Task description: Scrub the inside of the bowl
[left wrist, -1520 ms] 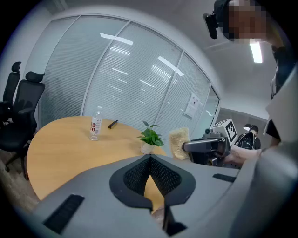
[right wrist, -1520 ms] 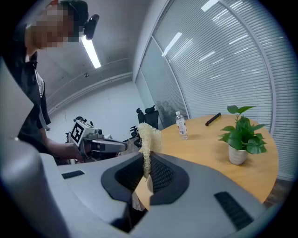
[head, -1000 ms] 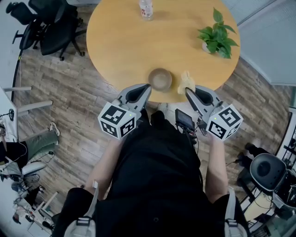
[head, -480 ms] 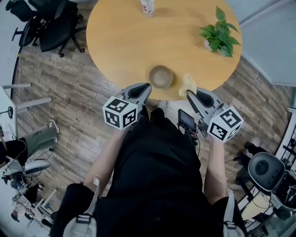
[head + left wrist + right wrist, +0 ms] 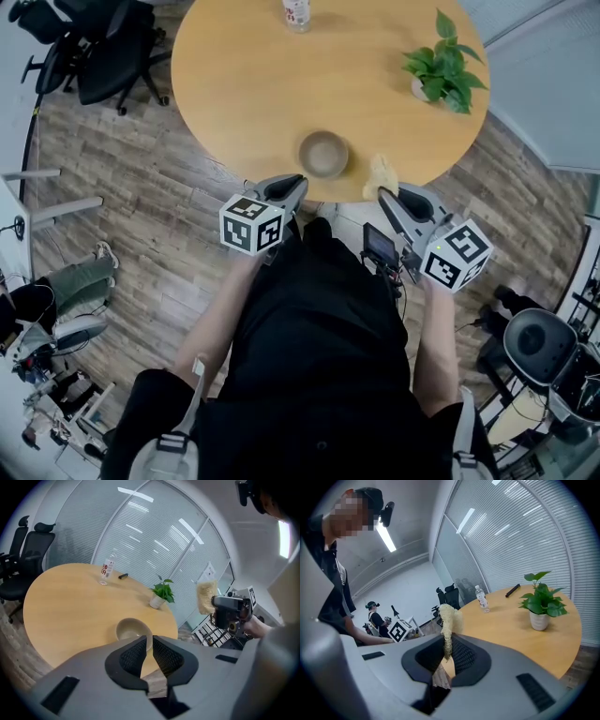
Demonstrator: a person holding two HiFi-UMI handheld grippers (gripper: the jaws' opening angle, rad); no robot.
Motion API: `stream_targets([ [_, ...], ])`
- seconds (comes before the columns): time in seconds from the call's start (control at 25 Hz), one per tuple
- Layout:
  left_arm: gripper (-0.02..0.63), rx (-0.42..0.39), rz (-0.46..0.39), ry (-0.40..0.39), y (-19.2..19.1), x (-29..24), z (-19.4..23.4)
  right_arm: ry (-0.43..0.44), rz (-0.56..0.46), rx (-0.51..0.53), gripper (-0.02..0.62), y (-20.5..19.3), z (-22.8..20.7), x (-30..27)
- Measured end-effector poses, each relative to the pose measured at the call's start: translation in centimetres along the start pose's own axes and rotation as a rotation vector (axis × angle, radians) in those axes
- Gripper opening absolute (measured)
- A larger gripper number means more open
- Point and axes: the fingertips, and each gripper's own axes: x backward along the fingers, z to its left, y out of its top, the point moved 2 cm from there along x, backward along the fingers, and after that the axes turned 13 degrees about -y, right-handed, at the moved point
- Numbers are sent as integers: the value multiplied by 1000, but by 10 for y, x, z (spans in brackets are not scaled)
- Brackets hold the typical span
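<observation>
A brown-grey bowl (image 5: 323, 153) (image 5: 132, 629) sits upright near the front edge of the round wooden table (image 5: 244, 84). My left gripper (image 5: 296, 181) (image 5: 146, 642) hovers just off the table edge, below and left of the bowl. Its jaws are opening, with a narrow gap and nothing between them. My right gripper (image 5: 381, 191) (image 5: 446, 647) is shut on a yellowish scrub pad (image 5: 380, 172) (image 5: 449, 618) (image 5: 206, 597). It holds the pad at the table edge, to the right of the bowl.
A potted plant (image 5: 441, 66) (image 5: 541, 603) stands at the table's right side. A water bottle (image 5: 296, 14) (image 5: 482, 599) and a black pen (image 5: 123, 576) lie at the far side. Office chairs (image 5: 94, 47) stand at the upper left on the wood floor.
My left gripper has moved up and a little right, closer to the table edge and the bowl. The right gripper with the pad has barely moved.
</observation>
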Motion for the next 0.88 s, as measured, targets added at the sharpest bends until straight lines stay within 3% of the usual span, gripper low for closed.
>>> stream_targets([
  [0.36,100,196,-28,-16,-23,-15,23,2,25,7,37,-5,1,-1],
  [0.6,134,365,-122,22,-30,-21,45,-10,37,6,37,-7,-2,1],
  [0.88,150,594,-233,-8,-35,-30,62,-18,50,6,37,-8,-4,1],
])
